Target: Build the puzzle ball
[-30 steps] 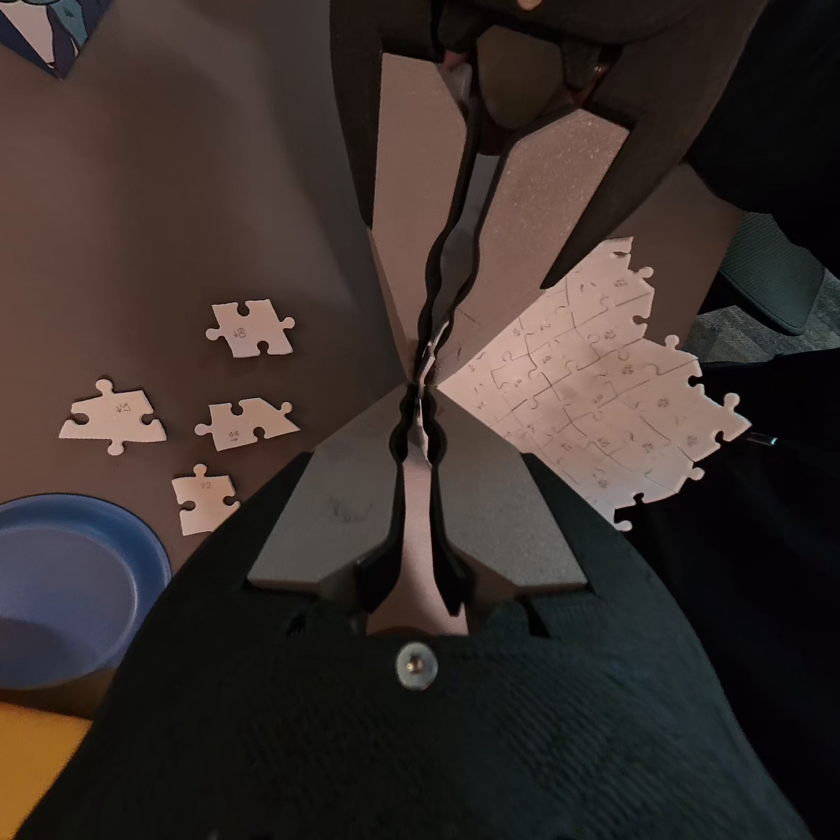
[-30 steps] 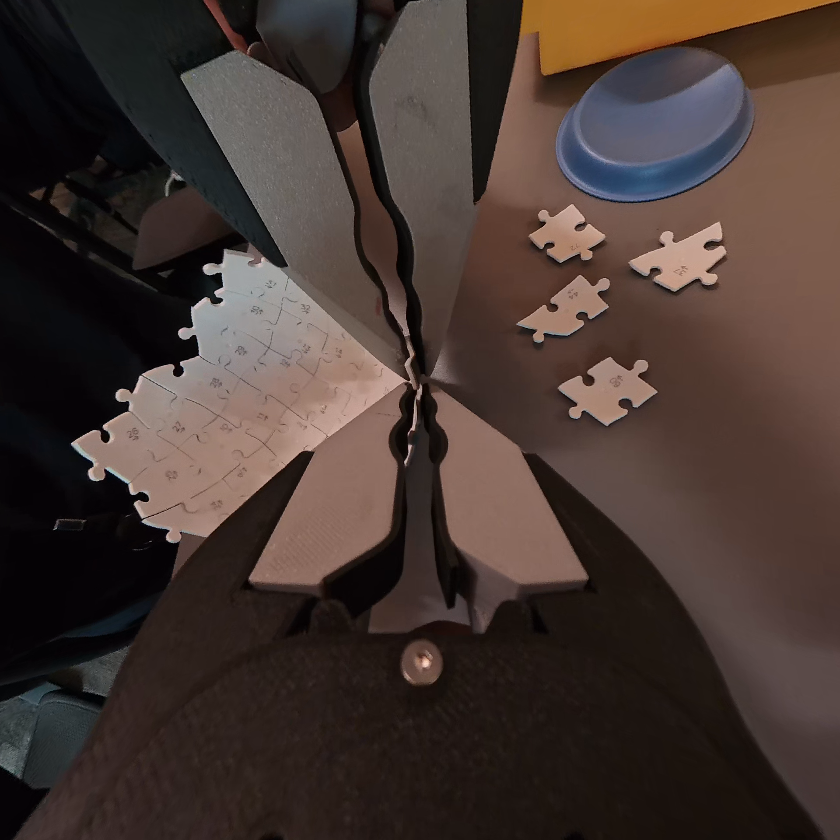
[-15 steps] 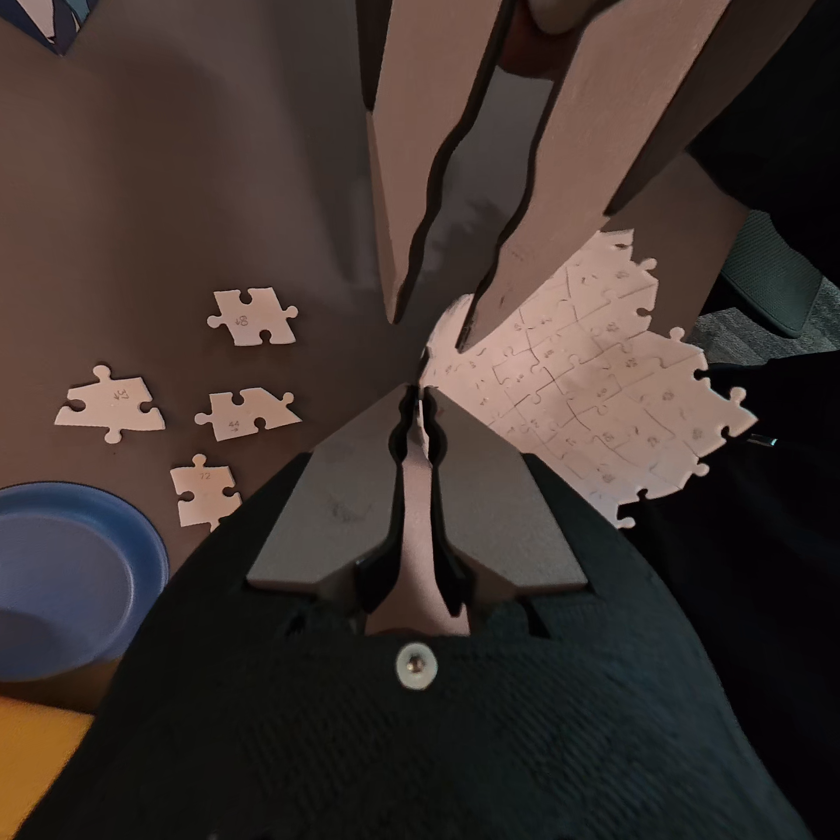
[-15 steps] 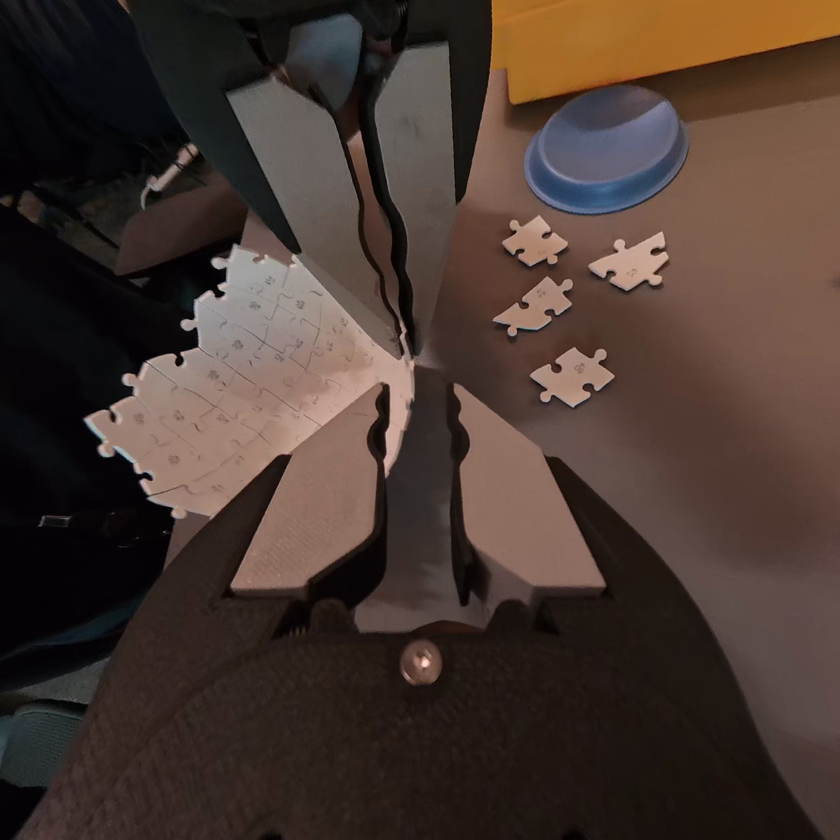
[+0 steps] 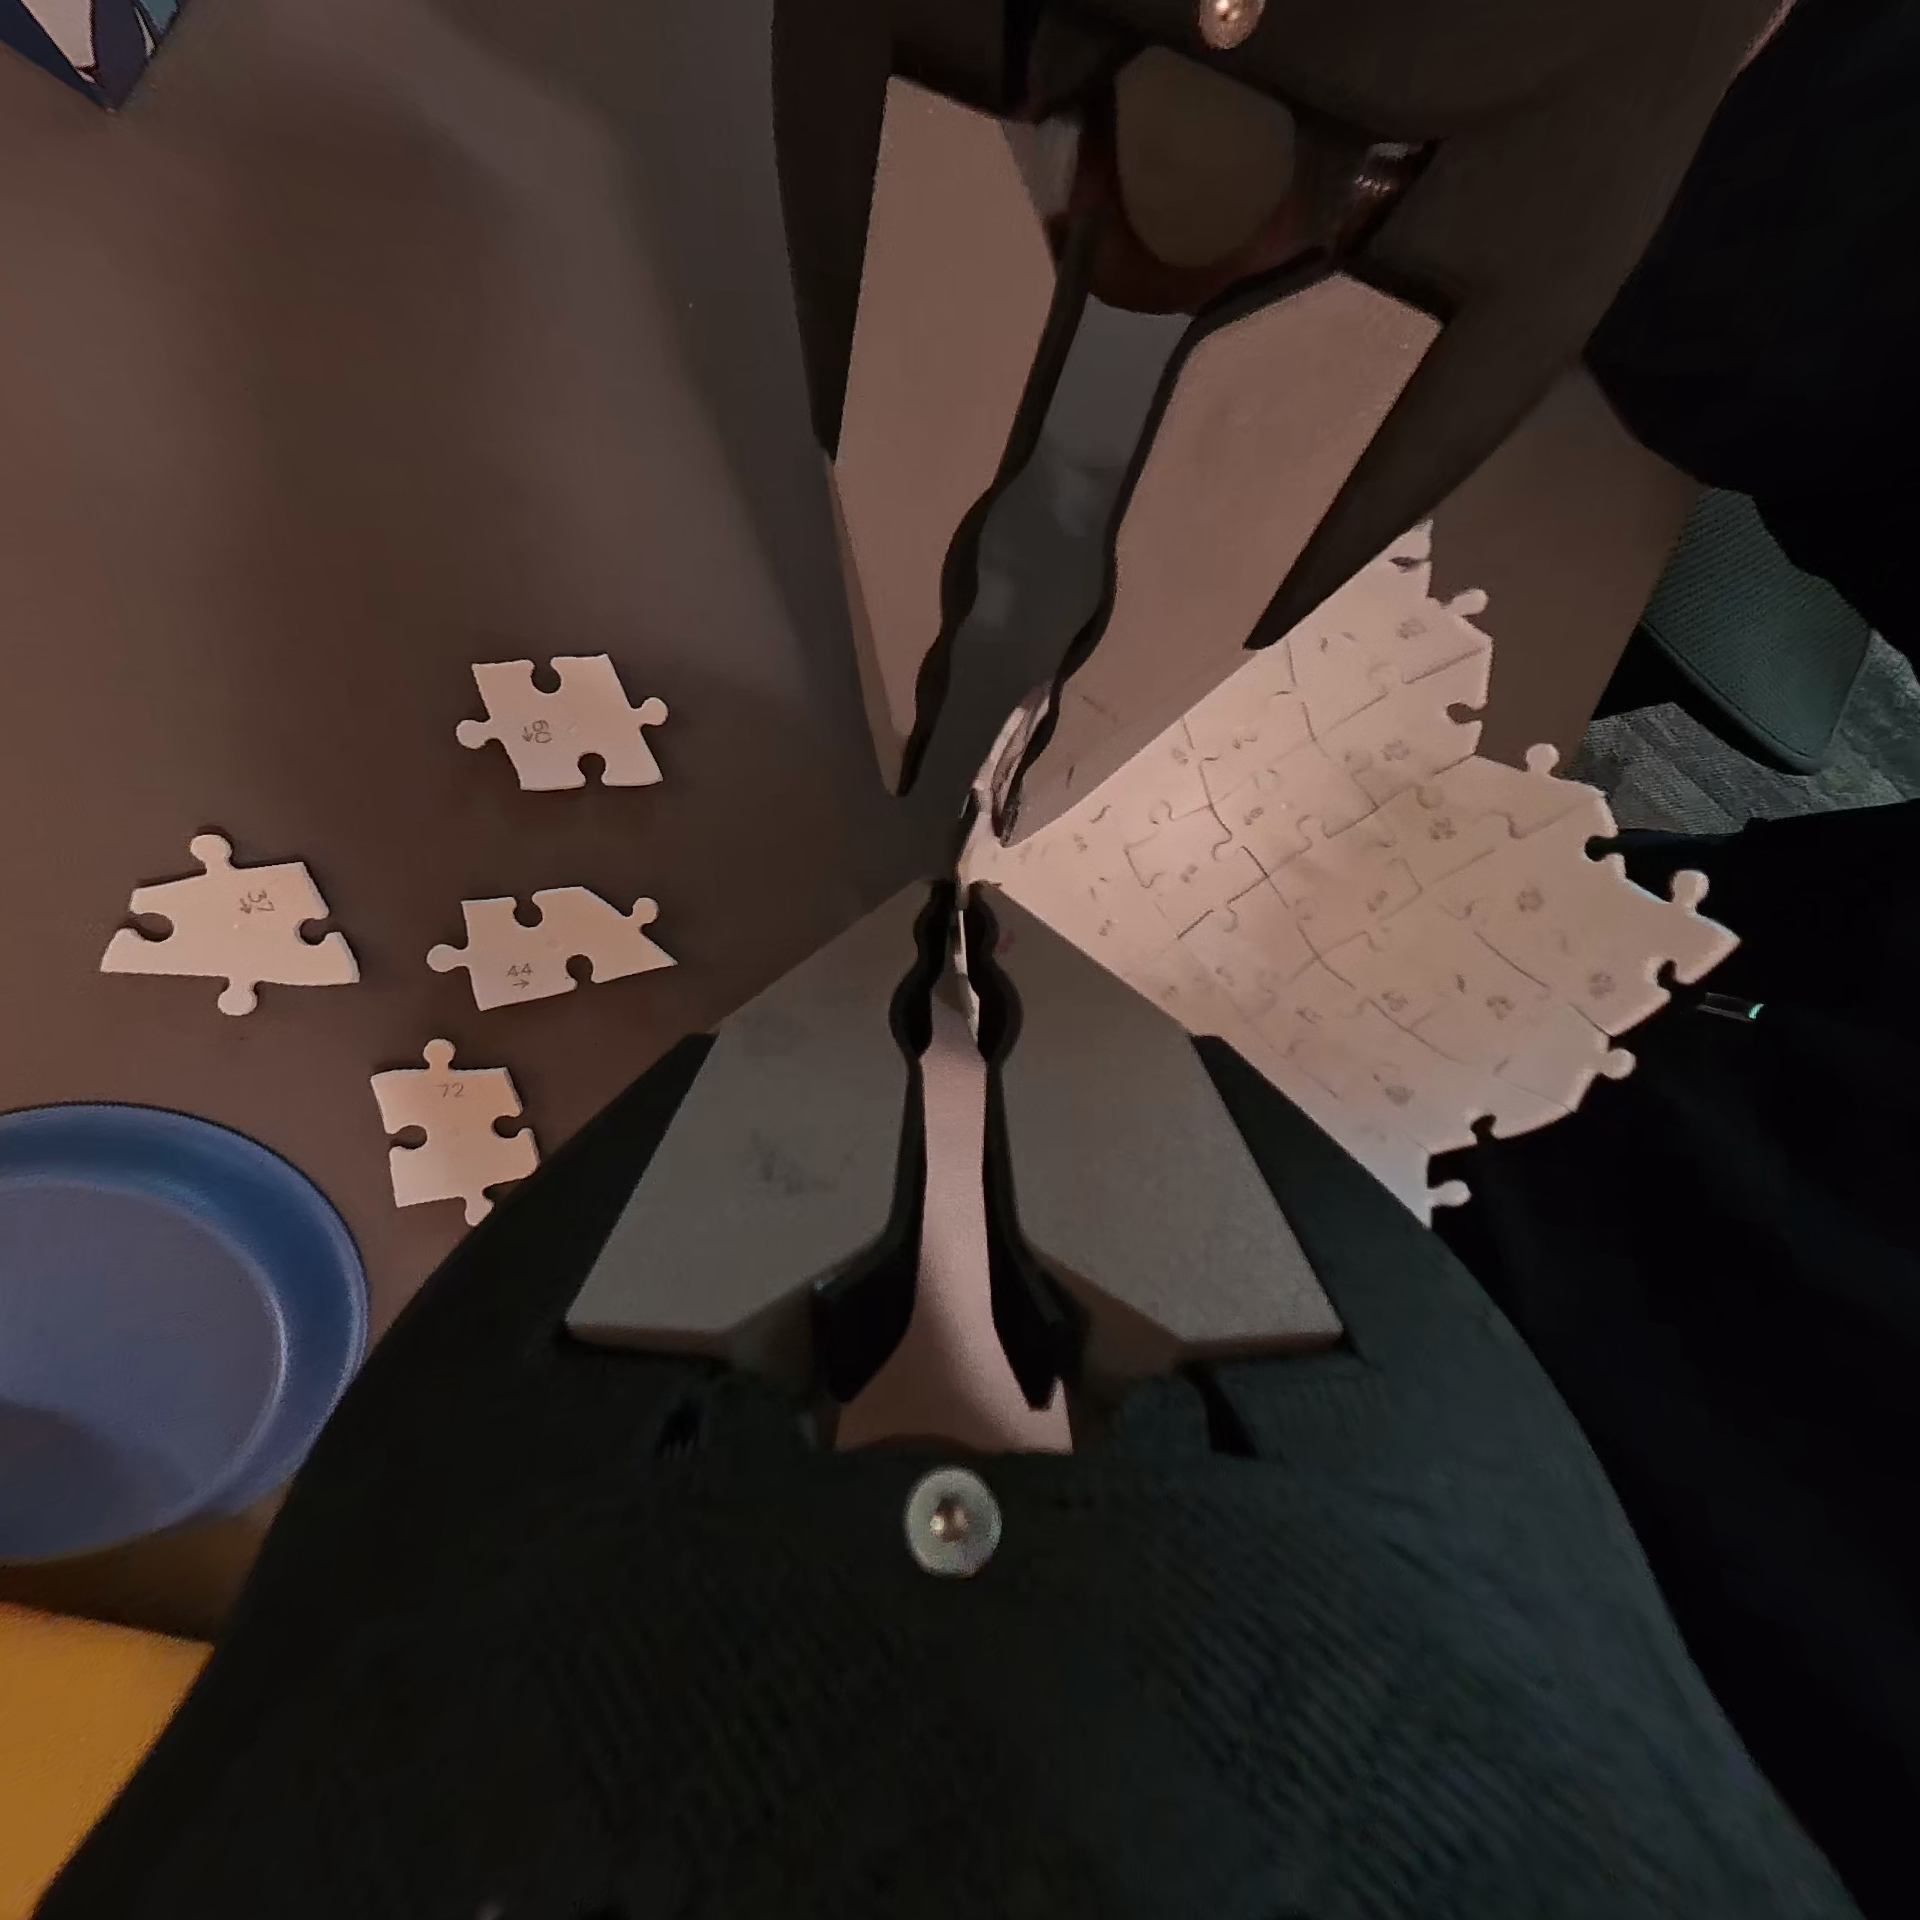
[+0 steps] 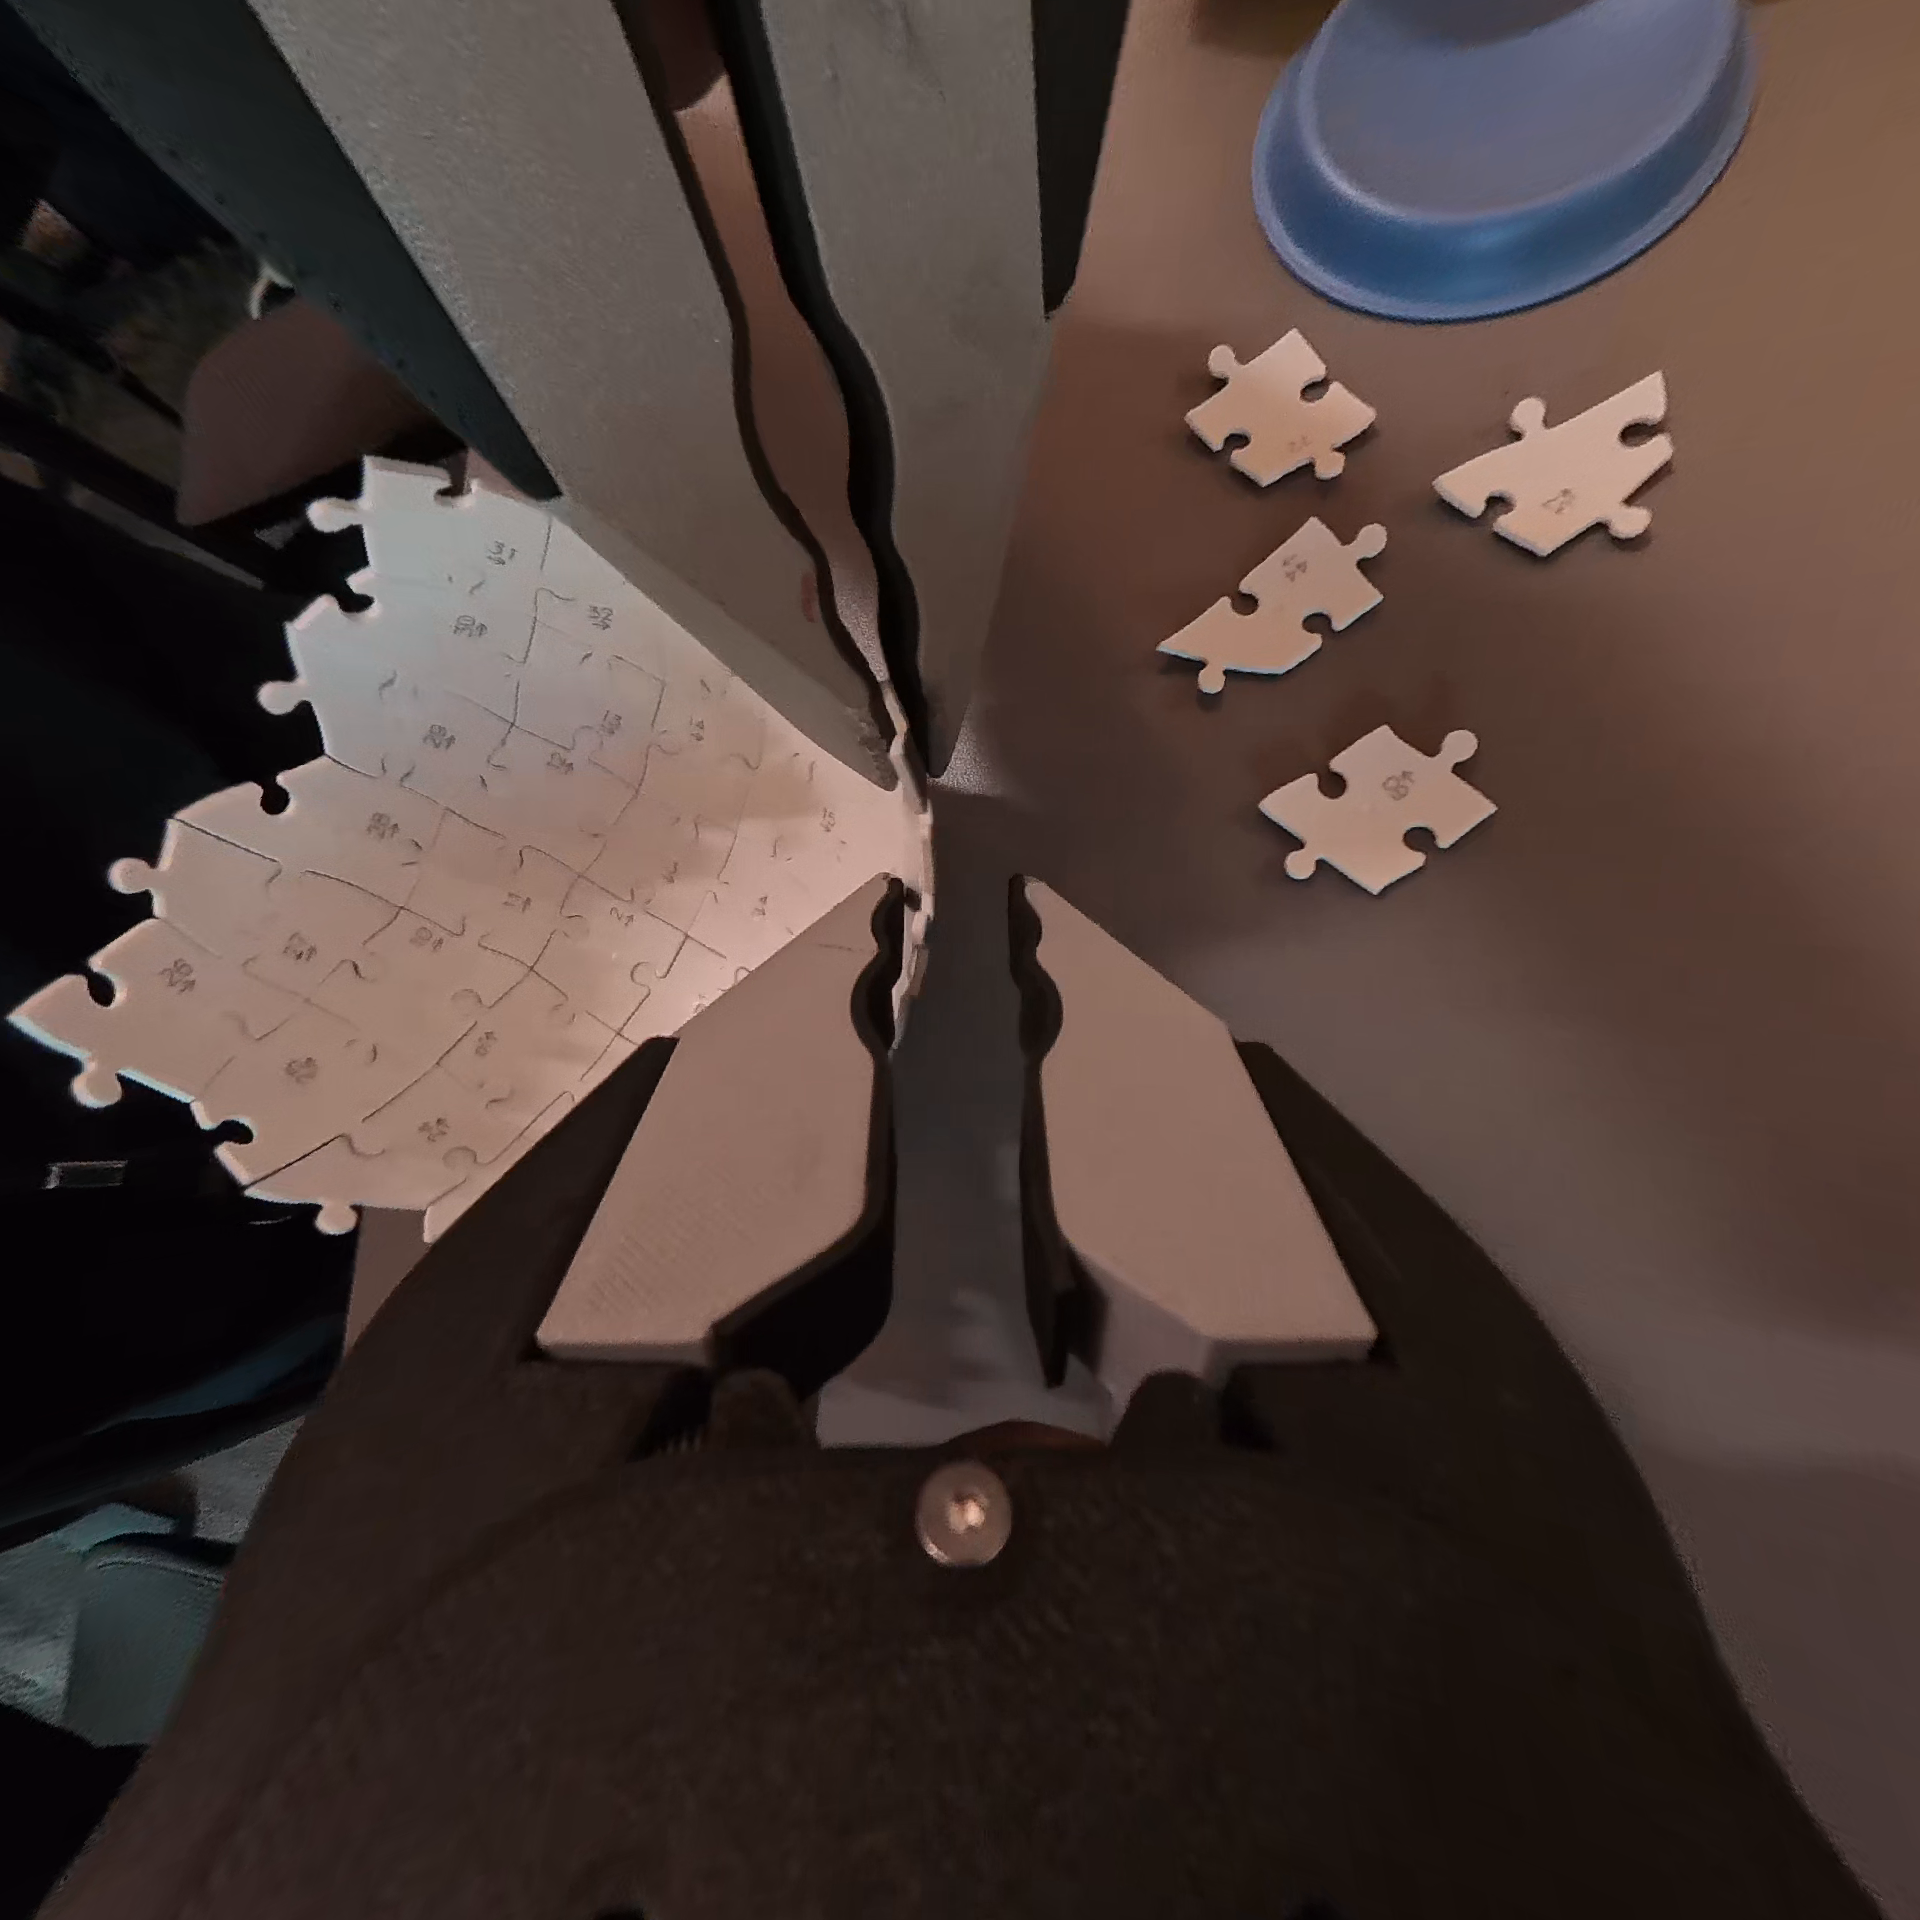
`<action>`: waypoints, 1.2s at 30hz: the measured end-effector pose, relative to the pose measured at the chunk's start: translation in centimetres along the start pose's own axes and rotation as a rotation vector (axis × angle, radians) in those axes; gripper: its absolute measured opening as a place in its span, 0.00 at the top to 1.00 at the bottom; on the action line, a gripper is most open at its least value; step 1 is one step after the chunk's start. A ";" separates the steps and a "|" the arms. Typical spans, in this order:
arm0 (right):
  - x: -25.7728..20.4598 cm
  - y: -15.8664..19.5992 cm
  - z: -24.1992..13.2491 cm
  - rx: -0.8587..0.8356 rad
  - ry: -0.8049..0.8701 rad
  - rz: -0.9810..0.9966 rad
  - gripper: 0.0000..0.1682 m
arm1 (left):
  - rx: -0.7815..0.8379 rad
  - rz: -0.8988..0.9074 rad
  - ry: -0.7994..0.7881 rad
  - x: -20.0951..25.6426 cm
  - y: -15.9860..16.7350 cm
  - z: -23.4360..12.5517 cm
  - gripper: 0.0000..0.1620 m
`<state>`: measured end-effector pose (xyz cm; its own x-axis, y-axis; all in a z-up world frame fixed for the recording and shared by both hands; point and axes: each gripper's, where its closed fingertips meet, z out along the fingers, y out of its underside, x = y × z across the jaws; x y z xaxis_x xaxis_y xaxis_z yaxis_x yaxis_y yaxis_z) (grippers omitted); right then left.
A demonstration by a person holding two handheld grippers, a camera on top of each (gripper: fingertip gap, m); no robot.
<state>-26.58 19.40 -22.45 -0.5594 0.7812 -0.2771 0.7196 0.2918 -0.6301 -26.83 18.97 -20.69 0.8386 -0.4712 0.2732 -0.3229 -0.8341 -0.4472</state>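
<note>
A white, curved shell of joined puzzle pieces point(image 5: 1351, 883) is held up over the brown table; it also shows in the right wrist view point(image 6: 468, 831). My left gripper point(image 5: 956, 904) is shut on the shell's near edge. My right gripper point(image 6: 956, 894) faces it tip to tip and is open. The shell's edge sits between its jaws, against the left finger point(image 6: 883, 966). Several loose white pieces lie on the table, among them one point(image 5: 561, 738) and another point(image 5: 551, 945). They also show in the right wrist view, such as one piece point(image 6: 1377, 810).
A blue dish point(image 5: 135, 1330) stands on the table beyond the loose pieces and shows in the right wrist view point(image 6: 1507, 177) too. A yellow box point(image 5: 62, 1714) lies beside it. The table edge point(image 5: 1538, 499) runs behind the shell, with dark floor beyond. Only a small space, under 4 cm, lies between the two pairs of fingers.
A second ago both grippers were shut on the shell's edge. My right gripper opened and drew back, then came close again, still open. My left gripper kept its hold.
</note>
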 end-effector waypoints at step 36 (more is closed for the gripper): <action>-1.1 -0.9 -1.1 0.069 -0.086 0.040 0.92 | 0.006 0.002 -0.035 -0.1 0.3 -0.2 0.99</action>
<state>-26.20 18.90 -20.76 -0.5660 0.7405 -0.3623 0.7140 0.2205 -0.6646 -27.07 18.66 -20.72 0.8530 -0.4622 0.2423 -0.3218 -0.8313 -0.4531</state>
